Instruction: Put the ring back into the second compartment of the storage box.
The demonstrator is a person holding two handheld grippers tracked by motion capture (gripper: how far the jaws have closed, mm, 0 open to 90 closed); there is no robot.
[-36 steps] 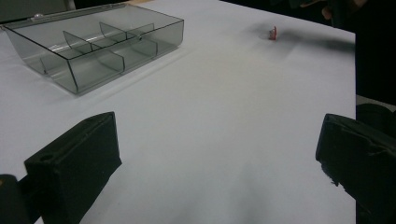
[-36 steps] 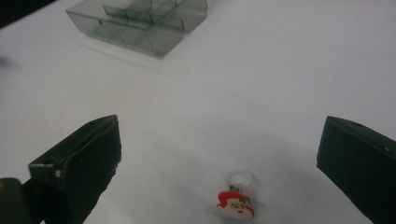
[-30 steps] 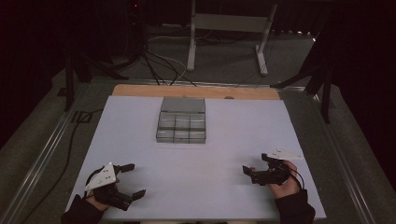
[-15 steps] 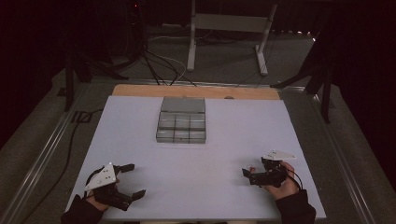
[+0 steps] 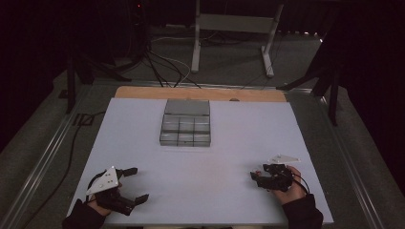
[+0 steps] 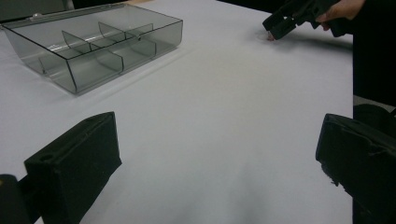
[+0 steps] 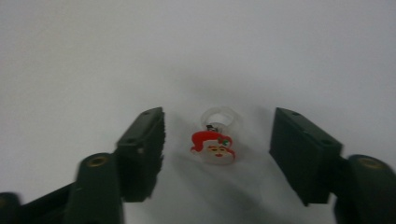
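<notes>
Dim room, dark beyond the evenly lit white worktop point(image 5: 229, 143); soft shadows beneath each black hand-held gripper point(image 7: 217, 154); the right gripper view is blurred and soft throughout.

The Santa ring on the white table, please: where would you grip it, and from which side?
Probably across the Santa ring at its red Santa face, jaws closing from either side. The right gripper, jaws just closing, already straddles it, not touching; the clear band behind looks thin.

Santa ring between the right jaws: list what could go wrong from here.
1. The Santa ring is small and lies flat on the table; the right gripper, jaws just closing and not yet touching it, may pinch it off-centre and flick it away.
2. The clear band could slip.
</notes>
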